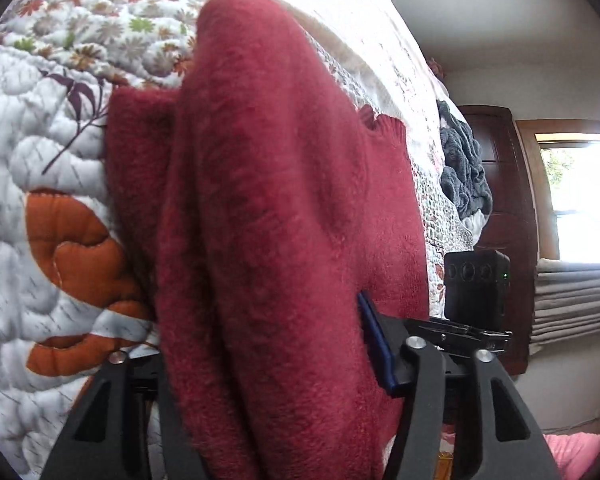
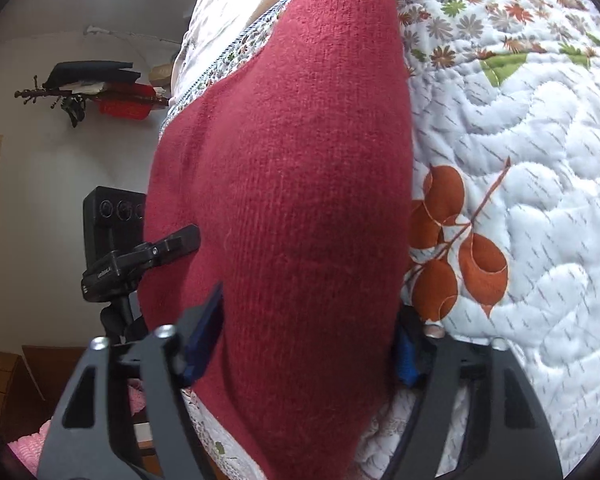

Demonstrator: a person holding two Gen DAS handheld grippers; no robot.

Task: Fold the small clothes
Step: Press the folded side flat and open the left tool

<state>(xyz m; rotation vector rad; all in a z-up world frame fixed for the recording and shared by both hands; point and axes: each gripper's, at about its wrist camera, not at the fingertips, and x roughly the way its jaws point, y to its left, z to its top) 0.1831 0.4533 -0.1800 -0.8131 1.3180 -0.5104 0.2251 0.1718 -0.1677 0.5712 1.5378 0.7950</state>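
Left gripper (image 1: 268,364): we see its jaws spread wide around a thick fold of the red sweater (image 1: 268,184); whether they pinch it, we cannot tell.
Right gripper (image 2: 304,344): jaws likewise wide apart, red knit filling the gap between them.
Sweater: it runs forward from both sets of jaws, over the bed's quilt (image 2: 540,208).
Grey cloth (image 1: 462,160): ahead of the left jaws, well apart.

I count one red knitted garment (image 1: 268,184) in the centre of both views, and one quilt (image 1: 32,152) under it. I see one grey cloth (image 1: 462,164) at the right of the left view. Each of my two grippers shows two blue pads (image 2: 204,340).
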